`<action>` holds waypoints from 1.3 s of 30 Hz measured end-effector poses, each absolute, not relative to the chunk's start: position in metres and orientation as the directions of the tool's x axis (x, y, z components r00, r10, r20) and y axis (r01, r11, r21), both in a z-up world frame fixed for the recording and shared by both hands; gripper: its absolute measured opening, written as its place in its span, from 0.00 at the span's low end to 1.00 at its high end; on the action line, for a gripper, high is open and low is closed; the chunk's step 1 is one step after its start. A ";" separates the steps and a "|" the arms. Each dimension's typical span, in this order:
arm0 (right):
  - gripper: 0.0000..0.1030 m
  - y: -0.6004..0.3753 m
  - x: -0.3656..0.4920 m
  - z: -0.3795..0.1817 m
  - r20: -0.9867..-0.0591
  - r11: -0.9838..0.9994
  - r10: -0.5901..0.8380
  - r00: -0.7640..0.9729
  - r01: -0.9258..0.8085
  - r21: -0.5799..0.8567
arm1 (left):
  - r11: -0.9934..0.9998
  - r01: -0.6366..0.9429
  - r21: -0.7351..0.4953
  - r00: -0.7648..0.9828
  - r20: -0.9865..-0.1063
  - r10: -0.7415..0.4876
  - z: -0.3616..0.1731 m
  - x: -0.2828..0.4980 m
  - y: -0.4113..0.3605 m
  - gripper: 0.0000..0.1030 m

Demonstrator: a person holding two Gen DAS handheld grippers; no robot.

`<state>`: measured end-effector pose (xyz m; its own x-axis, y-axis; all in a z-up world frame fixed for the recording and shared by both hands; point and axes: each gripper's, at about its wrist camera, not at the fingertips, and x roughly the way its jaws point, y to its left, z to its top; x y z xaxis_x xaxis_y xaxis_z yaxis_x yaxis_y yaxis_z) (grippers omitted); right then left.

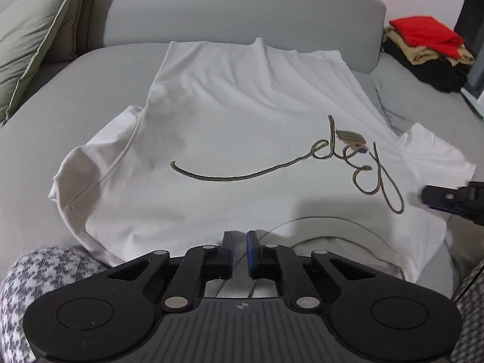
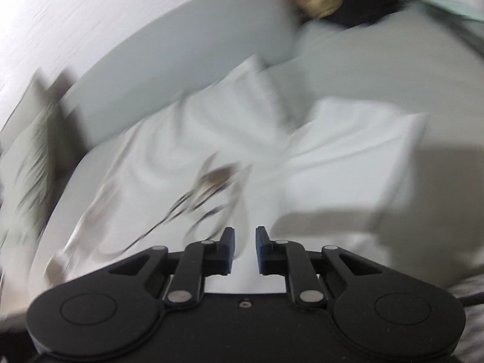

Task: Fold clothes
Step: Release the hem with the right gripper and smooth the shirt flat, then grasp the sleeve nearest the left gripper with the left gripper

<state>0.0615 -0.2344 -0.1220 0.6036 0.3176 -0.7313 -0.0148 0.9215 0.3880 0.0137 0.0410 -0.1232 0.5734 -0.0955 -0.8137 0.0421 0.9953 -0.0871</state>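
left tool (image 1: pixel 239 239) is pinching the white tee's (image 1: pixel 242 115) collar on the sofa (image 1: pixel 75 121), right tool (image 2: pixel 245 236) is hanging slightly spread, gripping nothing.

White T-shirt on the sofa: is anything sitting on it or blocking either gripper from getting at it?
Nothing visible blocks it. The white T-shirt lies spread on the grey sofa; only its own tag rests on it. The clothes pile sits apart. The left gripper is at its collar, the right gripper just above it.
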 end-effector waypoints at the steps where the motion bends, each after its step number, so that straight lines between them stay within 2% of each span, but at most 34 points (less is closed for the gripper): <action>1: 0.14 -0.223 0.064 -0.124 -0.736 0.922 0.339 0.586 -0.051 0.384 | 0.995 0.056 -0.078 0.566 -0.819 -0.096 -0.125 0.014 0.039 0.06; 7: 0.12 -0.196 0.049 -0.145 -0.824 0.962 0.272 0.497 -0.122 0.244 | 0.991 0.112 -0.079 0.532 -0.837 -0.127 -0.121 -0.003 0.040 0.06; 9: 0.12 -0.202 0.030 -0.139 -0.836 0.969 0.245 0.490 -0.126 0.211 | 0.983 0.131 -0.127 0.500 -0.848 -0.176 -0.121 -0.010 0.044 0.07; 14: 0.16 -0.219 0.003 -0.127 -0.874 0.969 0.243 0.420 -0.066 0.238 | 0.959 0.144 -0.244 0.454 -0.845 -0.283 -0.117 -0.028 0.054 0.08; 15: 0.18 -0.220 0.002 -0.121 -0.868 0.966 0.250 0.428 -0.057 0.250 | 0.959 0.128 -0.252 0.487 -0.826 -0.283 -0.111 -0.032 0.061 0.08; 17: 0.30 -0.219 0.005 -0.107 -0.827 0.952 0.293 0.479 -0.066 0.299 | 0.958 0.095 -0.269 0.556 -0.784 -0.276 -0.098 -0.038 0.076 0.09; 19: 0.55 -0.214 0.012 -0.094 -0.780 0.930 0.346 0.521 -0.084 0.357 | 0.956 0.030 -0.291 0.628 -0.739 -0.244 -0.085 -0.043 0.100 0.20; 20: 0.59 -0.211 0.018 -0.088 -0.756 0.917 0.375 0.537 -0.094 0.388 | 0.953 -0.015 -0.304 0.662 -0.717 -0.218 -0.080 -0.045 0.115 0.30; 21: 0.64 -0.209 0.024 -0.083 -0.731 0.902 0.403 0.551 -0.102 0.420 | 0.944 -0.073 -0.321 0.690 -0.700 -0.185 -0.078 -0.047 0.132 0.35; 22: 0.66 -0.206 0.031 -0.081 -0.715 0.882 0.434 0.549 -0.098 0.461 | 0.931 -0.130 -0.340 0.715 -0.683 -0.149 -0.076 -0.050 0.149 0.35; 25: 0.66 -0.195 0.053 -0.083 -0.678 0.828 0.501 0.539 -0.070 0.556 | 0.844 -0.289 -0.451 0.757 -0.648 -0.086 -0.080 -0.055 0.204 0.33; 28: 0.66 -0.181 0.068 -0.092 -0.668 0.798 0.532 0.520 -0.044 0.601 | 0.683 -0.386 -0.621 0.765 -0.629 -0.140 -0.103 -0.051 0.251 0.32; 32: 0.66 -0.169 0.080 -0.113 -0.679 0.769 0.556 0.479 0.011 0.639 | 0.448 -0.400 -0.800 0.753 -0.565 -0.337 -0.142 -0.032 0.275 0.31; 39: 0.66 -0.171 0.086 -0.133 -0.705 0.772 0.532 0.469 0.073 0.631 | 0.309 -0.439 -0.844 0.730 -0.535 -0.424 -0.168 0.005 0.269 0.33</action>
